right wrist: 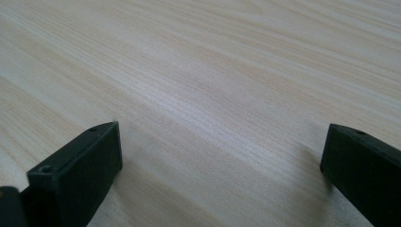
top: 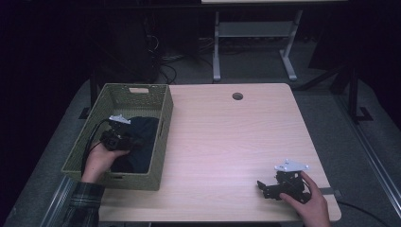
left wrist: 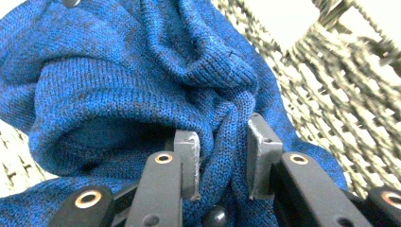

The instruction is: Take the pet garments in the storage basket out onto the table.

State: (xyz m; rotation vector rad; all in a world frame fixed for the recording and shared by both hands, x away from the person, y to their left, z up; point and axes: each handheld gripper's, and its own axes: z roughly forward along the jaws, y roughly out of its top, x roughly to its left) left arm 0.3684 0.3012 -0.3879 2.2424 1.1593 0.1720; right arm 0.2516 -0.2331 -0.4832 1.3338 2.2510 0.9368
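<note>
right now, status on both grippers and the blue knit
Left gripper in the basket, jaws pinching a fold of the blue knit. Right gripper open, low over bare table. Nothing in the way.

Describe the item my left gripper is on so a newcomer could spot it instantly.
Start at the green woven basket at the table's left edge. Inside lies a crumpled blue knit garment, a fold pinched between the left gripper jaws. It is the basket's sole soft, dark item.

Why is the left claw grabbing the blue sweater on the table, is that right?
Not quite. The left claw is grabbing the blue sweater, but inside the basket, not on the table. The high view shows it.
</note>
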